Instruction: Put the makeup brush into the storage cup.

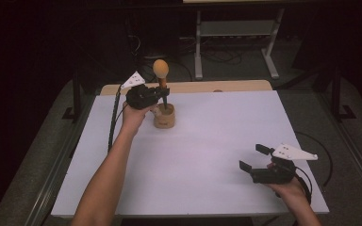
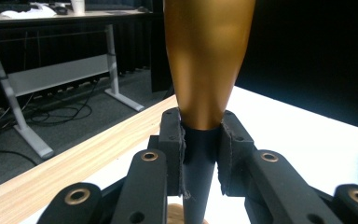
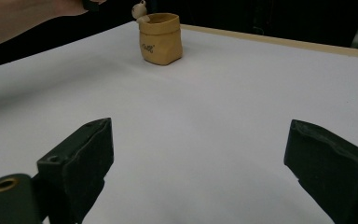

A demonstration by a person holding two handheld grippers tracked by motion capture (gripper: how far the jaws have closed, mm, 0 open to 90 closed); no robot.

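Left hand-held gripper [image 1: 164, 94] is clamping on the dark stem of a wooden-headed tool [image 1: 160, 70], jaws pressed against it from both sides just under where the golden-brown part starts widening, as the left gripper view is showing. It is holding the tool upright over the small tan cup [image 1: 164, 117] near the far left of the table [image 1: 217, 141], lower tip pointing down into the cup; whether the tip is touching the bottom I cannot tell.

Right hand-held gripper [image 1: 253, 157] is hovering with jaws wide apart, holding nothing, near the near right corner, well apart from the cup.

Risks, judged from here:
- Tool is looking top-heavy and the stem is tapering, so it could be sliding or pivoting in the pads [image 2: 172, 140] if the grip is loosening.
- Cup is light-looking and nothing is bracing it; a sideways push from the tool could be tipping it or dragging it toward the far edge.
- A small figure [image 3: 141, 10] is sitting at the cup rim; the tool could be knocking it.
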